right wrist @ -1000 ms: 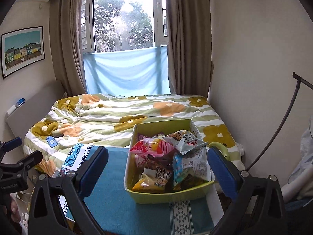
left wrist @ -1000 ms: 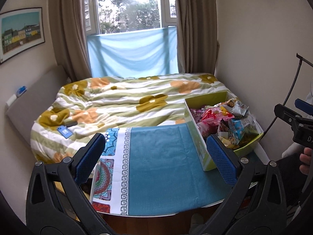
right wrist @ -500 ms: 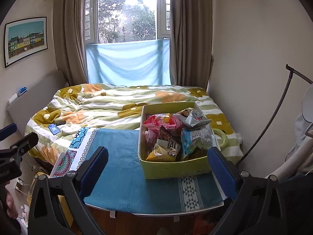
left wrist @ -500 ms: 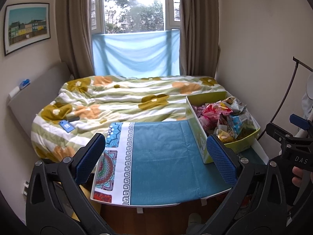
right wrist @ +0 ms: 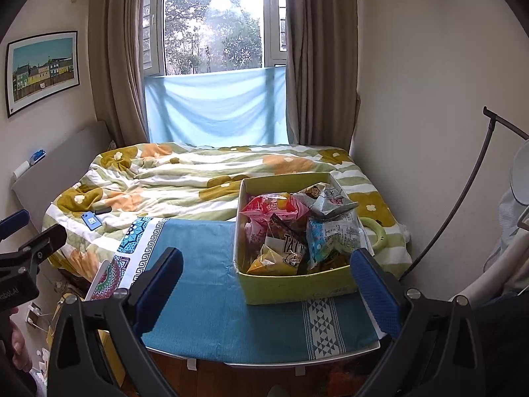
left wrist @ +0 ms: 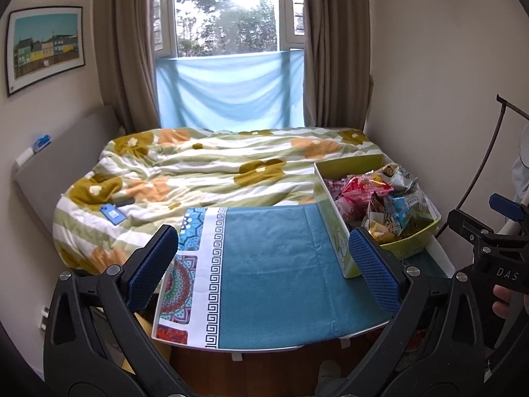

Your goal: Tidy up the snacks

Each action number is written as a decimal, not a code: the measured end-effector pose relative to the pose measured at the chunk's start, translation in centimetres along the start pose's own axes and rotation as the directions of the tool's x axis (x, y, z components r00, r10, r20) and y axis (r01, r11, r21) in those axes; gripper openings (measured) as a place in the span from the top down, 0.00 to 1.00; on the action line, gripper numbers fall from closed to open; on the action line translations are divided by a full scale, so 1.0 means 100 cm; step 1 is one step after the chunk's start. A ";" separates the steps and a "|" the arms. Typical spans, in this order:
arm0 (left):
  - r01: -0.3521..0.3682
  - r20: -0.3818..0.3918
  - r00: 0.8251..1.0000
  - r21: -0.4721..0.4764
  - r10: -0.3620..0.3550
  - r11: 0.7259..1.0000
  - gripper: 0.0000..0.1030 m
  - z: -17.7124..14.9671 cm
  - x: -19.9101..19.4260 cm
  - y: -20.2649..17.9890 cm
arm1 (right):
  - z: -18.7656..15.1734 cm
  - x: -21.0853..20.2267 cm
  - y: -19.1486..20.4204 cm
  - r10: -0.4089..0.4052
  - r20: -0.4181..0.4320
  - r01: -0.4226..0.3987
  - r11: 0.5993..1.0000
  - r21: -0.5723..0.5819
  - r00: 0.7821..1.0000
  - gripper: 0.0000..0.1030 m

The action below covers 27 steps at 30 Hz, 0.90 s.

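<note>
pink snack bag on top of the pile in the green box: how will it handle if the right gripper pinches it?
The pink snack bag looks puffed and crinkled, so it probably gives under the pads and weighs little. Its glossy film may slip. It lies loose atop other packets in the green box, so neighbours could shift as it lifts.

We hold the left gripper (left wrist: 264, 266) level on the left and the right gripper (right wrist: 267, 279) on the right, side by side, both with jaws spread wide and holding nothing.

Both wrist views face the window across the table (left wrist: 264, 281), sharing the snack box (right wrist: 297, 284).
</note>
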<state>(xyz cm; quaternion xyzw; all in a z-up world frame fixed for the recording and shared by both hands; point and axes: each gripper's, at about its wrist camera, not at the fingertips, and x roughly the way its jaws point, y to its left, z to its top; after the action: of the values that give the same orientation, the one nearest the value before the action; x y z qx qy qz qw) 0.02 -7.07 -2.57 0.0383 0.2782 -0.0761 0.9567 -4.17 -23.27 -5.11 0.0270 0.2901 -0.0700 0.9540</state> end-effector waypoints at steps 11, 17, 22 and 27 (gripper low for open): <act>0.004 -0.007 1.000 -0.009 -0.004 1.000 0.01 -0.001 0.002 0.000 | 0.002 0.004 0.003 0.009 -0.015 -0.009 1.000 -0.006 1.000 0.02; 0.002 -0.006 1.000 0.003 -0.002 1.000 0.01 0.000 0.003 -0.003 | 0.002 0.006 0.003 0.011 -0.016 -0.011 1.000 -0.004 1.000 0.02; 0.004 -0.005 1.000 0.004 -0.004 1.000 0.01 -0.001 0.004 -0.005 | 0.001 0.006 0.003 0.009 -0.019 -0.009 1.000 0.001 1.000 0.02; 0.002 -0.007 1.000 0.006 -0.002 1.000 0.01 0.000 0.005 -0.005 | 0.000 0.007 0.003 0.005 -0.021 -0.005 1.000 0.002 1.000 0.02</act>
<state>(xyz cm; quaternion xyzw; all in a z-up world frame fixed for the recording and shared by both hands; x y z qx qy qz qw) 0.34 -7.61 -2.89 0.0410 0.2816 -0.0779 0.9555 -3.55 -23.10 -5.51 0.0294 0.3001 -0.0676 0.9511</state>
